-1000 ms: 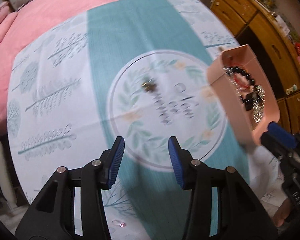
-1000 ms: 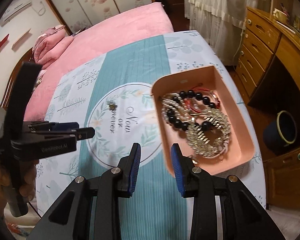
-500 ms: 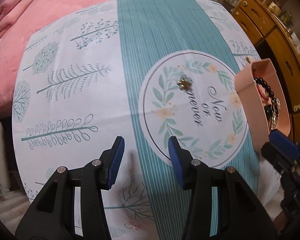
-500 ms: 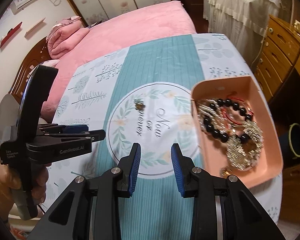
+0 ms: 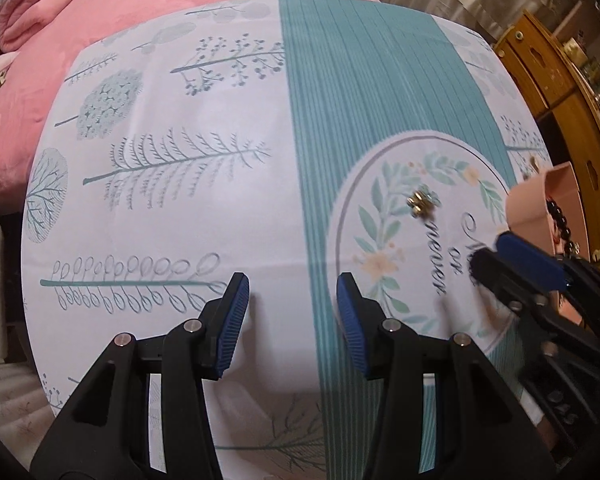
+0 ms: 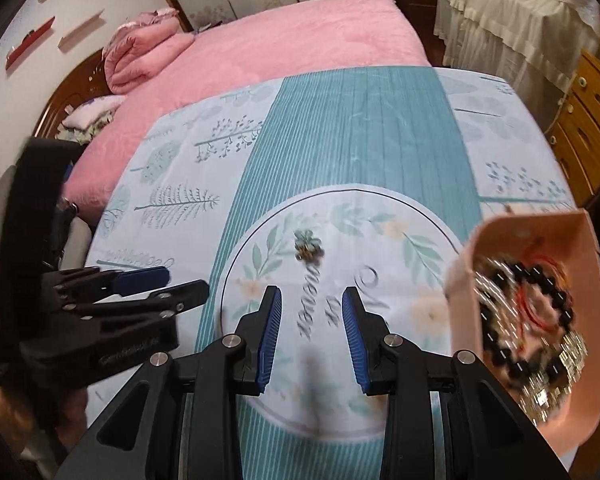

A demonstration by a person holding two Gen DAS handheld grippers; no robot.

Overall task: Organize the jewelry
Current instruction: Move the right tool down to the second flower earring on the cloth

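Pink bedding covers the bed [image 6: 284,52] beyond the worktop [image 5: 220,208], which carries a cloth [image 6: 360,128] printed with a teal stripe, grey-green trees and a wreath medallion with script lettering. A wooden dresser [image 6: 592,120] stands at the right, and a cream frilled cover [image 6: 512,12] lies behind it. The pink tray [image 6: 584,248] sits at the right edge of the worktop, just right of the medallion; it holds a black bead bracelet [image 6: 512,332], a red cord and silvery chains, blurred in the right view. The left gripper [image 5: 292,320] hangs over the near left part of the cloth, its blue-padded fingers [image 5: 230,320] apart with nothing between them. The right gripper [image 6: 311,336] is over the near part of the medallion, fingers [image 6: 270,336] likewise apart and empty; in the left view it shows at the right edge, in front of the tray. One small gold charm [image 5: 419,203] lies loose on the cloth inside the wreath, left of the tray and ahead of the right gripper, touching neither.
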